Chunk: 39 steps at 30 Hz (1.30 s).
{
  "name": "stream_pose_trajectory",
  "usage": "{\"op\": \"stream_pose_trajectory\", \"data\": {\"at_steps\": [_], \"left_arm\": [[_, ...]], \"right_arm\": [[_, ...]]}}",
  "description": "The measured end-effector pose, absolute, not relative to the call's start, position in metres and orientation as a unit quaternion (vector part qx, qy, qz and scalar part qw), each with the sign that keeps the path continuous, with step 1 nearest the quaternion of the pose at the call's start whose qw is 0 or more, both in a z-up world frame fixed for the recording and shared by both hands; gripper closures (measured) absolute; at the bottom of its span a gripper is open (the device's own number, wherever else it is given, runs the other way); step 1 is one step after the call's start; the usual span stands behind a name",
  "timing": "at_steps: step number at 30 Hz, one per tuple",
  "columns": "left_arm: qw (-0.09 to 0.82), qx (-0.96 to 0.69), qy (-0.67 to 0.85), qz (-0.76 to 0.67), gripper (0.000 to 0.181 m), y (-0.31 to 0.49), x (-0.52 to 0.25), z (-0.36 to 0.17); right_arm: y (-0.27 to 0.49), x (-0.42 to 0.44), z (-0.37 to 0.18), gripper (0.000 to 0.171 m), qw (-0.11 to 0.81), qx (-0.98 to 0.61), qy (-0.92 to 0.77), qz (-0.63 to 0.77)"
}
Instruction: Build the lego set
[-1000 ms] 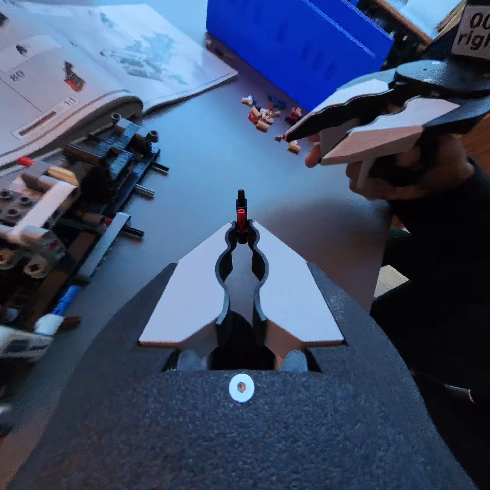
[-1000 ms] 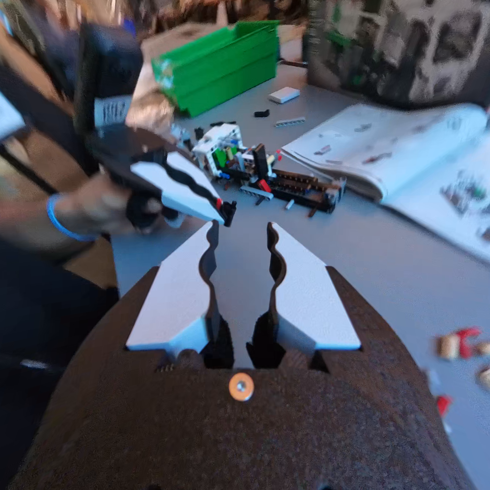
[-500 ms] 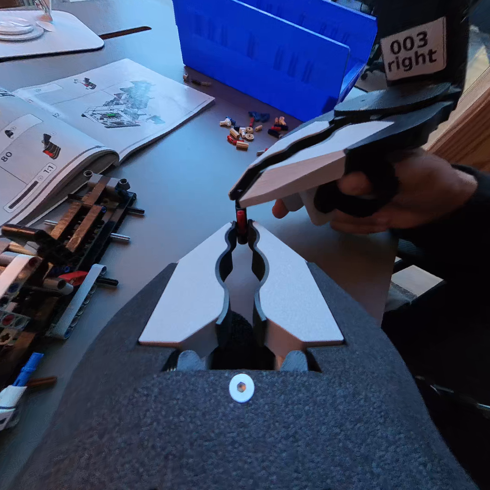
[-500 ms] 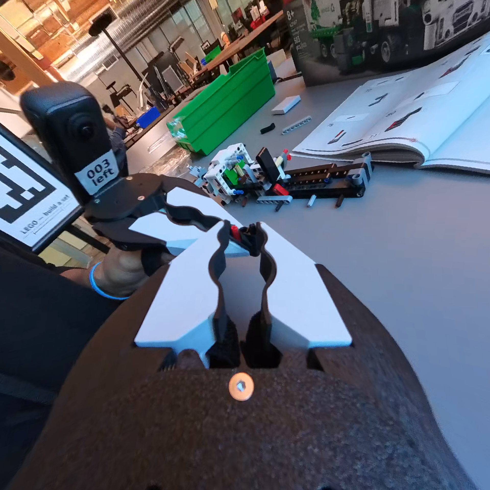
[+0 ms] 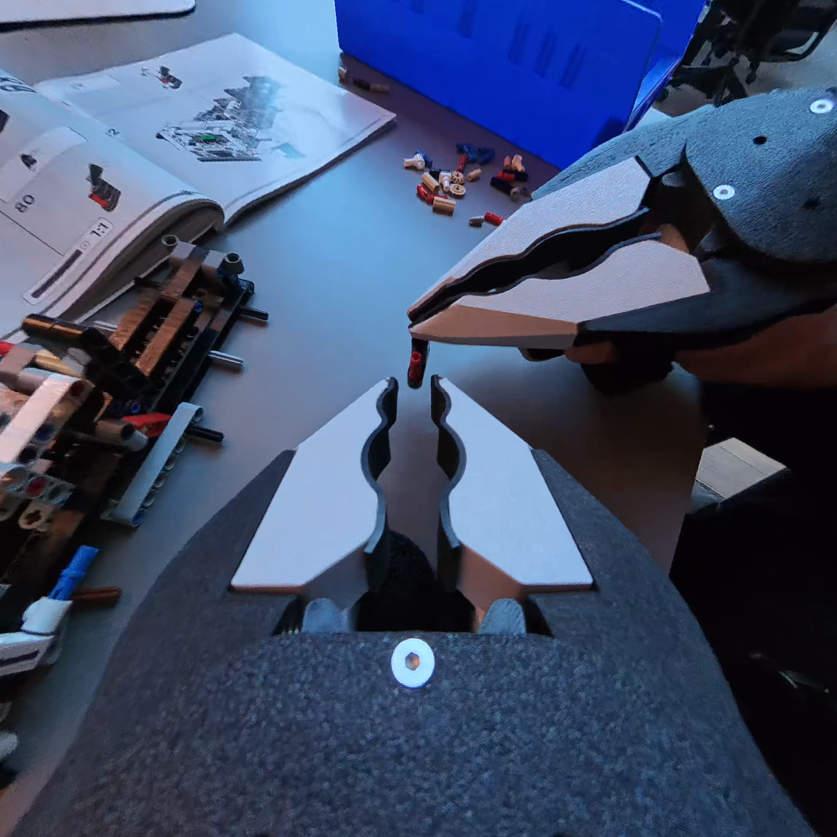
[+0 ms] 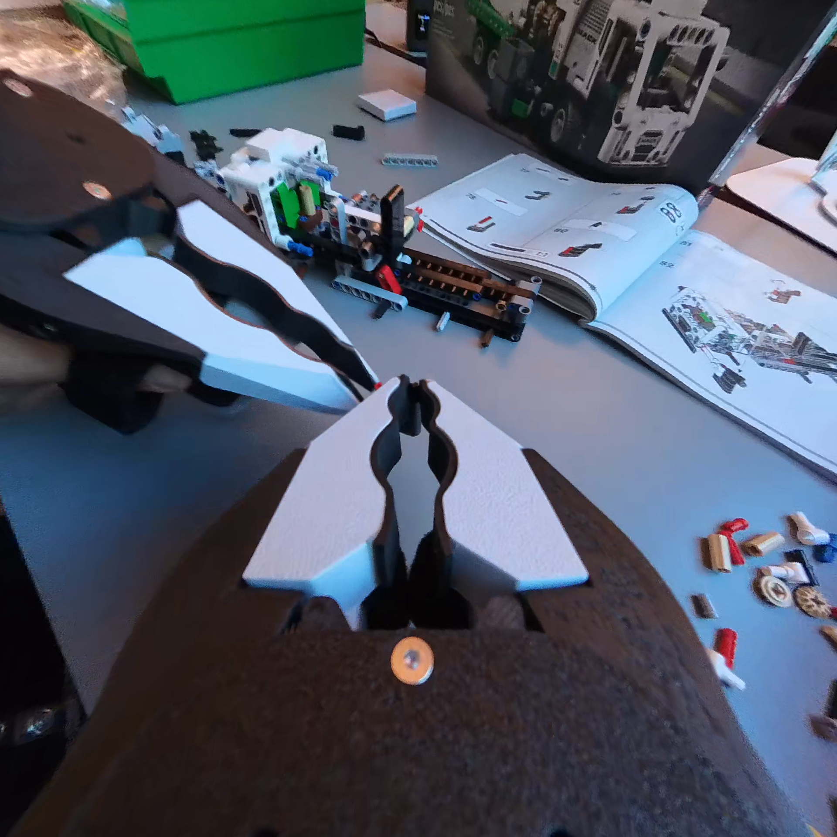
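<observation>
1. Bench [image 5: 344, 253]: grey; carries everything below.
2. Partly built model [image 6: 362, 244]: on bench beside the open manual [image 6: 589, 235], well ahead of both tongs.
3. Left tongs [image 5: 413, 385]: spread, empty, tips just below the pin.
4. Right tongs [image 6: 411, 389]: pinching the pin's upper end.
5. Black-and-red pin [image 5: 416, 362]: long axis near upright, hanging above the bench; right tongs should carry it to the model.

Left gripper [image 5: 413, 385]: a speckled dark grey body is carrying two pale wedge-shaped fingers [image 5: 326, 489] with wavy black inner pads and one silver hex screw [image 5: 412, 663]. Right gripper [image 6: 413, 388]: a dark brown textured body is showing matching pale fingers [image 6: 493, 493] and a coppery screw [image 6: 412, 659].
</observation>
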<state>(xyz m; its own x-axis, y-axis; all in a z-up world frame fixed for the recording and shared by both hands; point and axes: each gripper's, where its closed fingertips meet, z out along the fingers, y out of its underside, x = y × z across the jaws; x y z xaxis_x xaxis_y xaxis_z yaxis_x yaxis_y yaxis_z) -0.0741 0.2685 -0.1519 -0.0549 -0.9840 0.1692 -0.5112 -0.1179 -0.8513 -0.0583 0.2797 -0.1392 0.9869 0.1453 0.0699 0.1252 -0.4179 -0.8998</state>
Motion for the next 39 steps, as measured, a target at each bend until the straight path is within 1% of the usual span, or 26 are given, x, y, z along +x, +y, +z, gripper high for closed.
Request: {"op": "stream_pose_trajectory", "data": {"at_steps": [6, 10, 15, 17, 20, 22, 28, 31, 34, 39], "left_arm": [[0.317, -0.599, 0.613, -0.405, 0.168, 0.274, -0.088, -0.147], [0.318, -0.600, 0.611, -0.407, 0.168, 0.280, -0.099, -0.146], [0.327, -0.609, 0.591, -0.416, 0.168, 0.289, -0.112, -0.141], [0.334, -0.615, 0.575, -0.424, 0.168, 0.294, -0.120, -0.138], [0.347, -0.628, 0.548, -0.430, 0.168, 0.305, -0.142, -0.133], [0.367, -0.638, 0.528, -0.423, 0.168, 0.319, -0.163, -0.130], [0.426, -0.687, 0.469, -0.355, 0.168, 0.388, -0.246, -0.122], [0.442, -0.716, 0.450, -0.298, 0.160, 0.434, -0.292, -0.113], [0.433, -0.739, 0.456, -0.243, 0.160, 0.471, -0.328, -0.112], [0.348, -0.761, 0.521, -0.166, 0.158, 0.520, -0.347, -0.143]], "right_arm": [[0.280, -0.053, -0.149, 0.168, 0.514, -0.854, -0.083, 0.000], [0.279, -0.048, -0.160, 0.168, 0.483, -0.872, -0.085, -0.007], [0.281, -0.047, -0.165, 0.167, 0.469, -0.880, -0.077, 0.004], [0.280, -0.045, -0.164, 0.161, 0.471, -0.879, -0.075, -0.001], [0.276, -0.043, -0.150, 0.152, 0.504, -0.862, -0.053, 0.010], [0.269, -0.038, -0.136, 0.149, 0.538, -0.842, -0.034, 0.018], [0.248, -0.036, -0.100, 0.145, 0.628, -0.773, 0.008, 0.095], [0.243, -0.031, -0.099, 0.146, 0.626, -0.776, 0.012, 0.079], [0.240, -0.032, -0.104, 0.147, 0.618, -0.785, -0.003, 0.045], [0.243, -0.038, -0.115, 0.150, 0.602, -0.797, -0.008, 0.055]]}}
